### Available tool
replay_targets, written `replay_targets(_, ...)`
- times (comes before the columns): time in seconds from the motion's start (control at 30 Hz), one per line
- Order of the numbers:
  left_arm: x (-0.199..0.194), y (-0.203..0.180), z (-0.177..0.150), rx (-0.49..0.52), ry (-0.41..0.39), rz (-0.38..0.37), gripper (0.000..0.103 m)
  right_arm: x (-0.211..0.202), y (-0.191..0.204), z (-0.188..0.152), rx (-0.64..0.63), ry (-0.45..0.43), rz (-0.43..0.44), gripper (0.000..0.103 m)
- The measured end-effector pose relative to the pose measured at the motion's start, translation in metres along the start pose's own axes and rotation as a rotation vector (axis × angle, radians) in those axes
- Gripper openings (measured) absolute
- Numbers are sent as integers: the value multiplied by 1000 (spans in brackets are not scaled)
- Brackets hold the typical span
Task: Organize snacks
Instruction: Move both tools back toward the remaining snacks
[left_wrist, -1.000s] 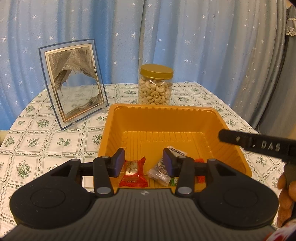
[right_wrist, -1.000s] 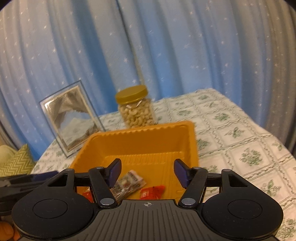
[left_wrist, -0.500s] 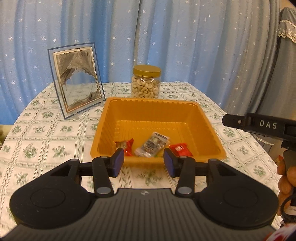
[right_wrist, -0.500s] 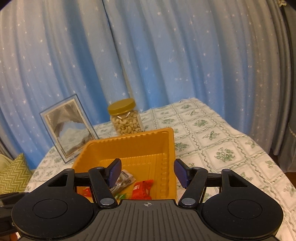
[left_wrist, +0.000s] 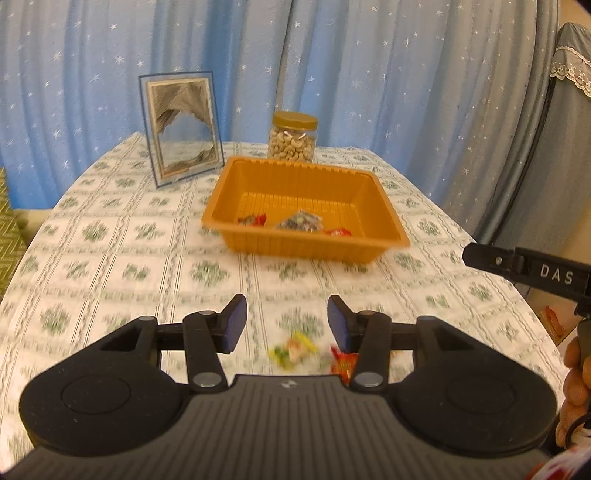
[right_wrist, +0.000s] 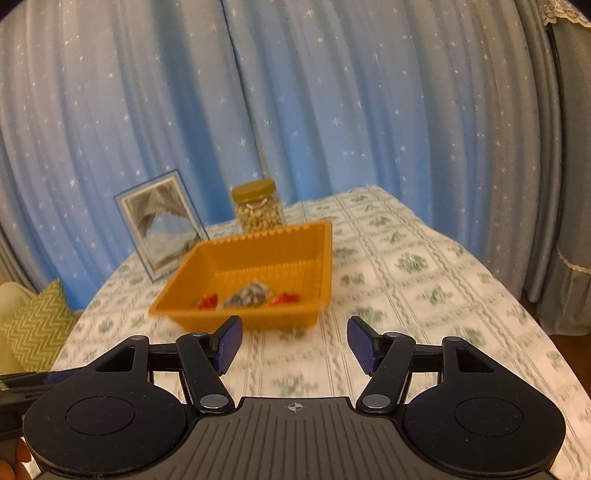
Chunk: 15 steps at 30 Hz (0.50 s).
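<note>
Tray: orange tray (left_wrist: 258, 242) on the table (left_wrist: 122, 236), just in front of the nut jar (left_wrist: 293, 136); picture frame (left_wrist: 181, 129) stands to its left.
Snacks in tray: two red packets (right_wrist: 208, 301) and a grey one (right_wrist: 249, 295), along the tray's near wall.
Snacks outside tray: yellow-green candy (left_wrist: 293, 349) and a red packet (left_wrist: 341, 363), blurred, well in front of the tray.
Left gripper (left_wrist: 284, 323): jaws apart, empty, over the candy.
Right gripper (right_wrist: 293, 343): jaws apart, empty, in front of the tray.

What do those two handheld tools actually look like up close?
Both match: the left tool and the right tool each have a matte black ribbed body, two round black discs, silver pivot screws and two fingers with dark blue pads. The right one's side reads "DAS" in white.
</note>
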<state>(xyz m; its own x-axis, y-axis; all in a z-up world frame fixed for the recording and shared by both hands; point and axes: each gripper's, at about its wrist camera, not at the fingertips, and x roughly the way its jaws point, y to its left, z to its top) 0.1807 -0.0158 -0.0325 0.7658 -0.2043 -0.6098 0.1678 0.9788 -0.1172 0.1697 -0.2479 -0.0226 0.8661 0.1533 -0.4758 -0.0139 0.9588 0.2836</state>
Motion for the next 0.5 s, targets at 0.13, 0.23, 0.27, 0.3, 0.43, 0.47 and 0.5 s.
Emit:
replay_targets(0.13,-22,2,-24,-34,19,13,46,-22,2,-19,-3,28,1,63)
replay_targets(0.23,-36,1,-39,-42,35,24,46,-36,1,-31,5,47,1,63)
replay_targets(0.27,-40,1,-44,-38,39,30,47,-40,1,-35,9,53,0,63)
replay_targets(0.3,-44,0,-47,-35,43,35,47,-45,1,-39,12,60,1,63)
replay_targets(0.43,-55,0,-60,-44,60,41,48,-59,5,-51,-6,86,11,63)
replay_targets(0.47,-57,0,-62,-42,64,44,48,-62,6,-53,-11,90,13,63)
replay_targets(0.5,-58,0,-64,-41,67,45,48,-64,7,-55,-14,95,15,63)
